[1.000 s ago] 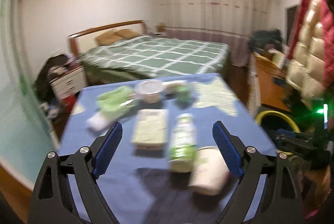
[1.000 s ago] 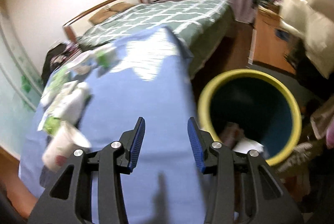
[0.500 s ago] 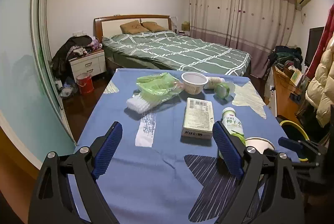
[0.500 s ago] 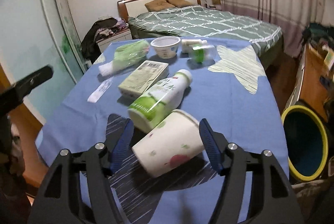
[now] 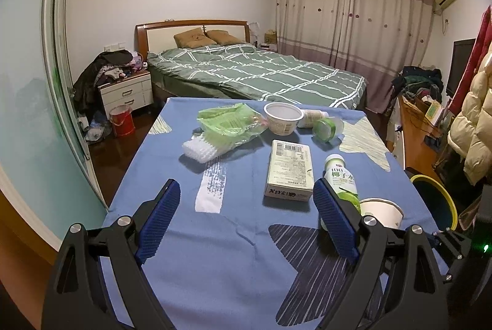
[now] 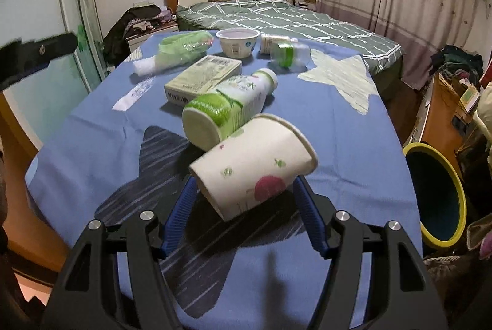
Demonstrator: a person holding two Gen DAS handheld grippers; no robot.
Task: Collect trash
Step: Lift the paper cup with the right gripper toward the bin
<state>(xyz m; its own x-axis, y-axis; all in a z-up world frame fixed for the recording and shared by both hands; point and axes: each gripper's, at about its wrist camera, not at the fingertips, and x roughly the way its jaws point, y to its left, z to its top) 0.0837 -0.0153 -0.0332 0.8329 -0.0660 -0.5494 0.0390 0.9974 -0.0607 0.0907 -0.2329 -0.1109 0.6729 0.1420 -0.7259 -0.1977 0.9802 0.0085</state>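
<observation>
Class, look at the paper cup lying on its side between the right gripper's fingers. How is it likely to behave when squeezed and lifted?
The paper cup looks thin-walled and empty, so it is probably light and may dent under a firm squeeze. Lying on its side on the blue tablecloth, it could roll, likely in a curve, if nudged. The right gripper straddles its narrow base, so it might slip out.

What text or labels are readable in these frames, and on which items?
"100" and "椰子水": label of the green-and-white bottle lying on the table.
Carton: barcode and fine print, too small to read; the dark print on its near end is also unreadable.
Bowl: blue label mark, too small to read.
Paper cup: only drawings, no words.
Small jars: labels blurred, unreadable.
</observation>
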